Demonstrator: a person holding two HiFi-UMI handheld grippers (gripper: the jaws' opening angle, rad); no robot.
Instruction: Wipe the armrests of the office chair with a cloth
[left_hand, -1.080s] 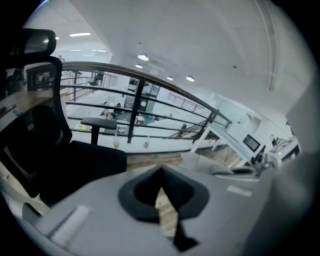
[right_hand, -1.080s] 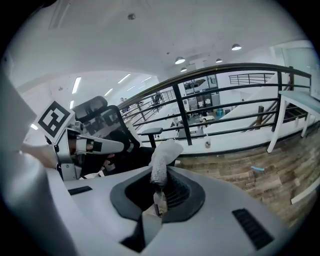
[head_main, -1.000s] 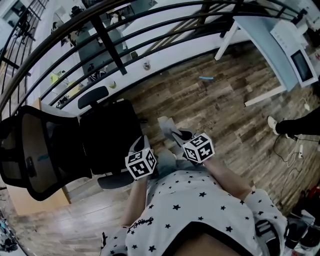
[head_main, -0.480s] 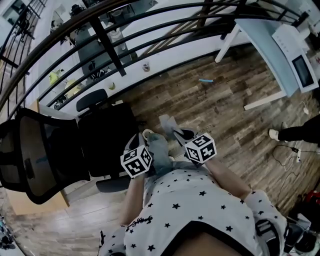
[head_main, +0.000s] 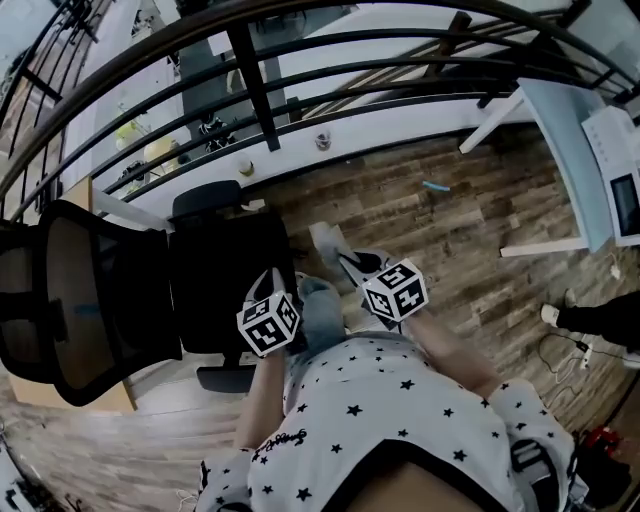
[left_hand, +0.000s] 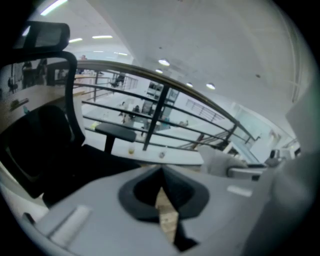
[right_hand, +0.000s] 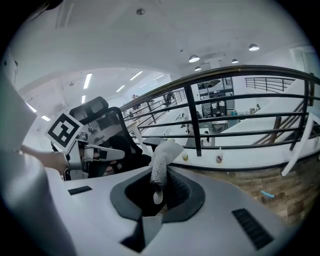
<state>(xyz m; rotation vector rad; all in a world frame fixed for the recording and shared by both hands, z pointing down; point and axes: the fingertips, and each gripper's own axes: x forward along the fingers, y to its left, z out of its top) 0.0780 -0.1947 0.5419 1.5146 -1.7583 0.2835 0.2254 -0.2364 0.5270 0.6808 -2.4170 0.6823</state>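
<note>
The black office chair (head_main: 90, 300) stands at the left of the head view, its seat (head_main: 225, 285) just ahead of my grippers. Its far armrest (head_main: 205, 197) and near armrest (head_main: 225, 378) both show; the far one (left_hand: 115, 131) also appears in the left gripper view. My right gripper (head_main: 343, 262) (right_hand: 157, 186) is shut on a pale grey cloth (head_main: 325, 240) (right_hand: 162, 155) that sticks up out of the jaws, to the right of the seat and touching nothing. My left gripper (head_main: 268, 283) (left_hand: 161, 175) is shut and empty, over the seat's right edge.
A black metal railing (head_main: 260, 90) runs across the far side, close behind the chair. A white table (head_main: 560, 140) with a microwave (head_main: 628, 190) stands at the right. A small blue object (head_main: 435, 186) lies on the wood floor. Another person's foot (head_main: 590, 320) and cables sit at the right edge.
The head view has swung a little toward the railing. Both grippers stay close together by the seat, the cloth still in the right one. The foot at the right edge shifted.
</note>
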